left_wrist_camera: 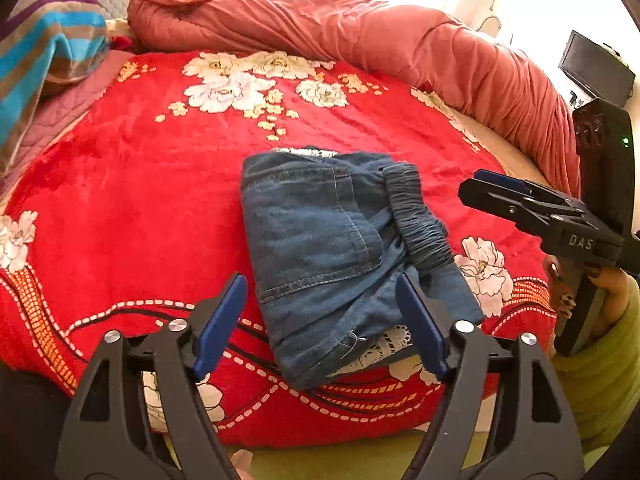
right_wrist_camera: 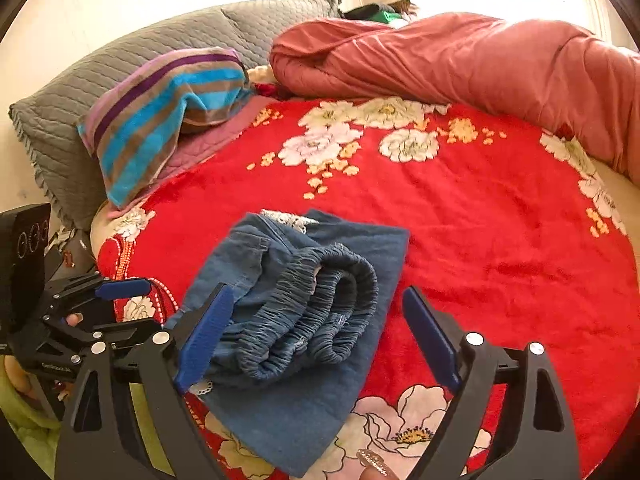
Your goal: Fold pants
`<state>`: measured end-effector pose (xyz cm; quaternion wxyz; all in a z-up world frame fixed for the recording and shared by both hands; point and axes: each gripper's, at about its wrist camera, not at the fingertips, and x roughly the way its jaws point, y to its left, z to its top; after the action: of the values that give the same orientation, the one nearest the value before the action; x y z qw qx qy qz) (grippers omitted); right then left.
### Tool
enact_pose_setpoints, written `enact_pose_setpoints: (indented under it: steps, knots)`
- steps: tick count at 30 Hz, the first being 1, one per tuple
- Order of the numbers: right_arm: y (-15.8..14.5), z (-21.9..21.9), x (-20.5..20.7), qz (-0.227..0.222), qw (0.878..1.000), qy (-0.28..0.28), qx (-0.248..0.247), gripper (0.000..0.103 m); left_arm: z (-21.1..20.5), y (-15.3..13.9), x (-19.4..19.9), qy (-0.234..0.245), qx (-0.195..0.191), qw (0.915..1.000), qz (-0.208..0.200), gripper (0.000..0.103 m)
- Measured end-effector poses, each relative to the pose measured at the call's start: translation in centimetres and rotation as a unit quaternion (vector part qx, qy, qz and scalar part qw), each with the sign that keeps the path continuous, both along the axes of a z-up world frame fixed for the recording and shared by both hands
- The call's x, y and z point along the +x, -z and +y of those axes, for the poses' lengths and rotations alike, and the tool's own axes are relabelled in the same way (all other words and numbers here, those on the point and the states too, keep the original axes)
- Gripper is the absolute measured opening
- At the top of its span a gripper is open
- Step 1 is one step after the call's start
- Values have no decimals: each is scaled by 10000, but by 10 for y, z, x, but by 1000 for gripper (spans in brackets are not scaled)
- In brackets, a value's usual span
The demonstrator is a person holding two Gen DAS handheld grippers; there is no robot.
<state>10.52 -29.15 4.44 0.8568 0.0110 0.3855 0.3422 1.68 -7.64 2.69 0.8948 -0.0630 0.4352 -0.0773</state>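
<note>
Blue denim pants (left_wrist_camera: 320,232) lie folded into a compact bundle on a red floral blanket (left_wrist_camera: 132,184), the gathered elastic waistband (left_wrist_camera: 420,220) on their right side. My left gripper (left_wrist_camera: 320,280) hovers open over the near end of the bundle, its blue pads (left_wrist_camera: 224,320) apart on either side and nothing pressed between them. My right gripper (left_wrist_camera: 476,186) comes in from the right, held by a hand in a green sleeve (left_wrist_camera: 600,360). In the right wrist view the right gripper (right_wrist_camera: 318,292) stands open over the pants (right_wrist_camera: 280,408) and waistband (right_wrist_camera: 320,304). The left gripper (right_wrist_camera: 140,306) is at the left edge.
A bunched salmon duvet (left_wrist_camera: 360,28) runs along the far and right side of the bed. A striped pillow (right_wrist_camera: 160,120) and grey quilted pillows (right_wrist_camera: 80,92) lie at the head. A dark screen (left_wrist_camera: 596,68) stands beyond the bed. Bare blanket (right_wrist_camera: 500,240) surrounds the pants.
</note>
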Motion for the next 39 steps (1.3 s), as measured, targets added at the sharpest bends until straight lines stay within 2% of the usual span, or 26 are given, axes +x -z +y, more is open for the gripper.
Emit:
enact_pose_setpoints:
  steps: [2,4,11,16,24,31,36,39]
  knots:
    - [-5,-2,-2,-71,10000,-11,2,86,-1,-3,-2,-18,27,10000,-47,74]
    - [-9,-5,-5,-130,9999,5,20,88,-3,-6,-3,-19,73,9999,-105,81]
    - [-15,-14,-11,-227,9997,94,43,88,0,-14,-8,-147,111,9995,-250,93]
    - [-11,-25,-10,-153,9996,250,13,88,16,-11,-5,-410,-27,9990,-179,93]
    - [17,-41,-1,271,9985,474,-55,87,38,6,14,-752,-202,9969,82,93]
    - [46,-38,7,906,9951,375,135,75,45,29,32,-793,-407,9952,402,93]
    - [54,-35,24,1129,9924,399,295,60,38,35,45,-617,-341,9965,440,93]
    - [61,-27,39,1202,9920,346,155,52,36,41,53,-565,-331,9965,512,92]
